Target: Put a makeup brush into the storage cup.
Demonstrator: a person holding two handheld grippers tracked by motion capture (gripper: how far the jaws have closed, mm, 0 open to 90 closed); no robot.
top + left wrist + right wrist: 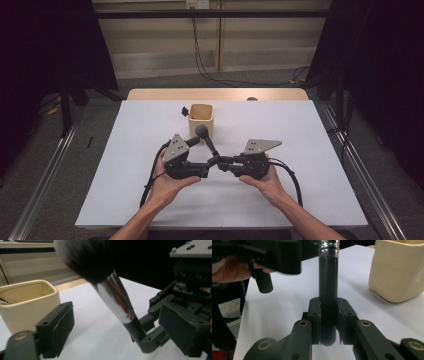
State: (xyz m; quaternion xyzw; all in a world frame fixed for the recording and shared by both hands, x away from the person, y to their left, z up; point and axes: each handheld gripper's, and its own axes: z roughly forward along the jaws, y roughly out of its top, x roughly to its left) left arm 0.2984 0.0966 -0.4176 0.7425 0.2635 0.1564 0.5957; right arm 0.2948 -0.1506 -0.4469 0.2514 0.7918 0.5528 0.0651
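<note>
A makeup brush (pixel 206 139) is clamped by its black handle between the pads of the right gripper (pixel 223 164), as is seen plainly in the right gripper view, where the handle (pixel 328 302) stands straight up between the two closed jaws and its chrome ferrule is cut off at the top edge. In the high view the brush is tilted up and away from the person, with its dark, fluffy head just in front of a cream ceramic cup (pixel 201 120) that is set on the white table (pixel 130 165). The left gripper (pixel 207 169) is held by the left hand (pixel 167 182) just beside the right gripper, tip to tip near the middle of the table. Its jaws are set wide apart; in the left gripper view the brush's ferrule (pixel 117 302) is seen between them, with neither pad touching it. The cup (pixel 27 305) is seen beyond the left-hand jaw in that view. The right gripper is supported by the right hand (pixel 265 182).
</note>
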